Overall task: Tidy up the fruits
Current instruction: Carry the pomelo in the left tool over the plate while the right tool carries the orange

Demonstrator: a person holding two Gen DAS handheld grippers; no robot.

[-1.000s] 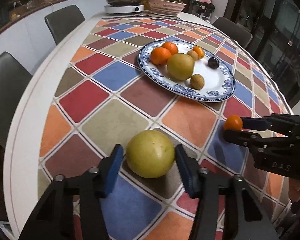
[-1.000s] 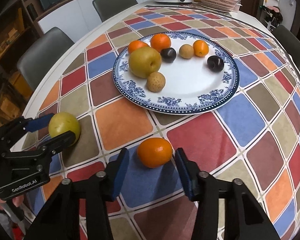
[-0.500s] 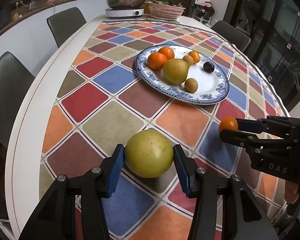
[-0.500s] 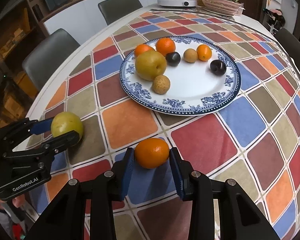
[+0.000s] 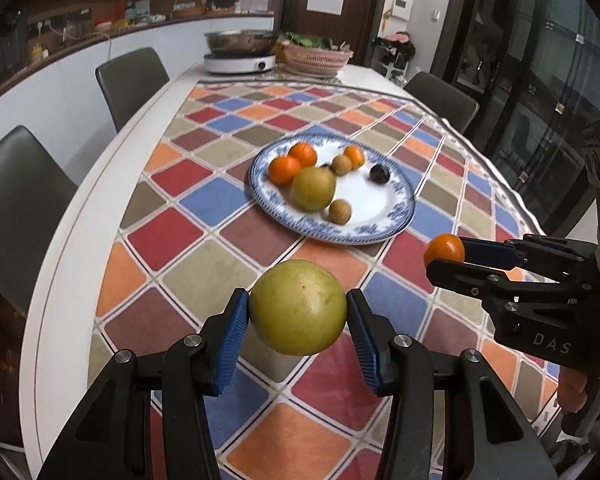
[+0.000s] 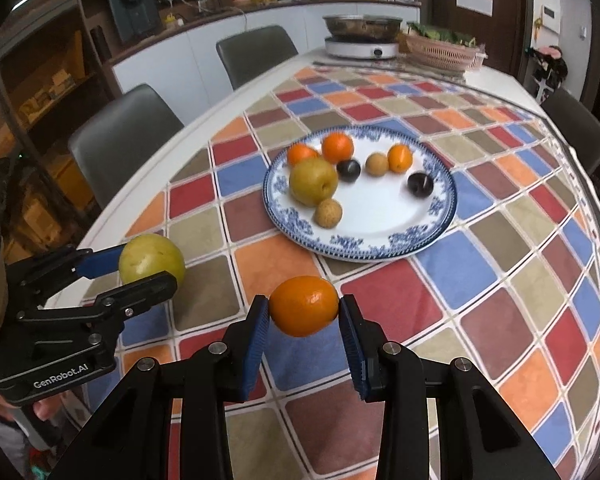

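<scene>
Round yellow-green pear pinched by left gripper ribbed blue fingers, glossy orange clamped in right gripper

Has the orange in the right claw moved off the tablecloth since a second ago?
Yes. The orange has gone up: earlier it sat on the tablecloth between open pads, and now the right claw holds it clear of the cloth, short of the plate.

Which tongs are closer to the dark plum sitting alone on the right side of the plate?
Right. The right tongs, shut on the orange, sit nearer the plum; the left tongs, holding the pear, are farther off to its left.
</scene>
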